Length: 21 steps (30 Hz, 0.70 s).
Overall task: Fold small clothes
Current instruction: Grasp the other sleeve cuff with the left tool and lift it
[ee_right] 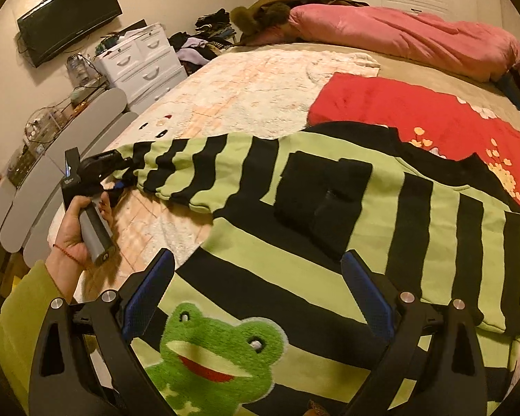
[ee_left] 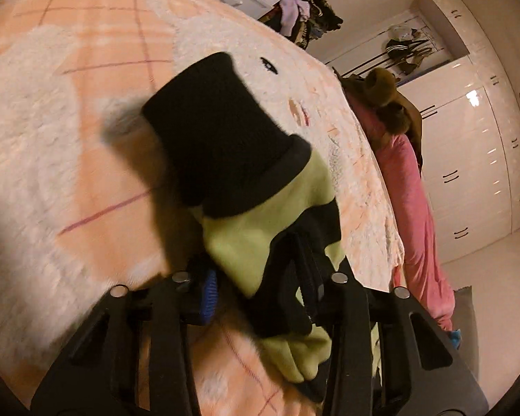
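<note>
Left wrist view shows the left hand-held gripper [ee_left: 260, 284] clamped on the sleeve cuff [ee_left: 222, 131] of the striped frog sweater [ee_right: 329, 242], probably to fold it inward. Below the right hand-held gripper [ee_right: 256, 298], whose jaws stand wide, the sweater lies flat on the bed [ee_right: 260, 86].

The left wrist camera is looking steeply down, very close on the striped sleeve [ee_left: 260, 208] and bed [ee_left: 69, 104]. The right wrist camera is sitting low above the sweater's body, facing across the bed. Both are sharing that sleeve.
</note>
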Each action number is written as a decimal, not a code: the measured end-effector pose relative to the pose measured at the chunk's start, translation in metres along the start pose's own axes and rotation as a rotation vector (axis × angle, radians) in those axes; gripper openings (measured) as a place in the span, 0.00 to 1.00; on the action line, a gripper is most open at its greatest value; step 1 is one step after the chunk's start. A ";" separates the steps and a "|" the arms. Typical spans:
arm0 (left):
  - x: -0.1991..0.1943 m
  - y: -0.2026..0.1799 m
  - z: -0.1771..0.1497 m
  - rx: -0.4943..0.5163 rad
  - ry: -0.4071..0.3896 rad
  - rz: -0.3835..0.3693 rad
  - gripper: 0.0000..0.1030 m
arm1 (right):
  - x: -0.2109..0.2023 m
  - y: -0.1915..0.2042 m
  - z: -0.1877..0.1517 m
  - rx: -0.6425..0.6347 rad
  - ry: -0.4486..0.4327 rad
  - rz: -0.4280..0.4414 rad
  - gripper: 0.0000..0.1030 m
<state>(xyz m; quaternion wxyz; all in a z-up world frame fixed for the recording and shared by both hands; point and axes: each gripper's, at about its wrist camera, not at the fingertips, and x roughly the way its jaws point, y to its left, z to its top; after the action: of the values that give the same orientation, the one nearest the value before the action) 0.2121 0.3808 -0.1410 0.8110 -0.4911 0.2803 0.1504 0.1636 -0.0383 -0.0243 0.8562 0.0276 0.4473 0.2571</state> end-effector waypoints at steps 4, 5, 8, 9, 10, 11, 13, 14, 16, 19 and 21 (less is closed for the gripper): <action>-0.005 -0.018 -0.001 0.057 -0.010 0.032 0.02 | -0.006 -0.012 -0.001 0.026 -0.009 -0.022 0.94; -0.010 -0.028 -0.002 0.094 -0.019 0.049 0.02 | -0.008 -0.015 0.000 0.036 -0.013 -0.027 0.94; -0.037 -0.069 -0.008 0.211 -0.065 0.047 0.02 | -0.018 -0.029 0.000 0.060 -0.032 -0.044 0.94; -0.043 -0.079 -0.010 0.233 -0.071 0.038 0.02 | -0.021 -0.033 0.000 0.065 -0.038 -0.050 0.94; -0.054 -0.095 -0.017 0.271 -0.079 0.023 0.02 | -0.028 -0.040 -0.001 0.081 -0.049 -0.063 0.94; -0.062 -0.107 -0.023 0.299 -0.082 0.008 0.02 | -0.033 -0.048 -0.002 0.098 -0.055 -0.071 0.94; -0.078 -0.129 -0.044 0.343 -0.063 -0.036 0.02 | -0.045 -0.065 -0.004 0.135 -0.068 -0.086 0.94; -0.085 -0.140 -0.056 0.363 -0.044 -0.059 0.02 | -0.052 -0.072 -0.005 0.150 -0.078 -0.097 0.94; -0.094 -0.157 -0.078 0.399 -0.011 -0.085 0.02 | -0.067 -0.088 -0.007 0.180 -0.101 -0.117 0.94; -0.102 -0.183 -0.115 0.432 0.056 -0.148 0.02 | -0.087 -0.111 -0.012 0.217 -0.131 -0.147 0.94; -0.105 -0.197 -0.141 0.454 0.099 -0.179 0.02 | -0.098 -0.124 -0.016 0.243 -0.147 -0.165 0.94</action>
<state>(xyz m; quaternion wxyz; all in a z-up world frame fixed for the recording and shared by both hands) 0.1871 0.1671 0.0116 0.8959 -0.3258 0.3017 -0.0133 0.1568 -0.1944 0.0057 0.8951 0.1127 0.4121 0.1272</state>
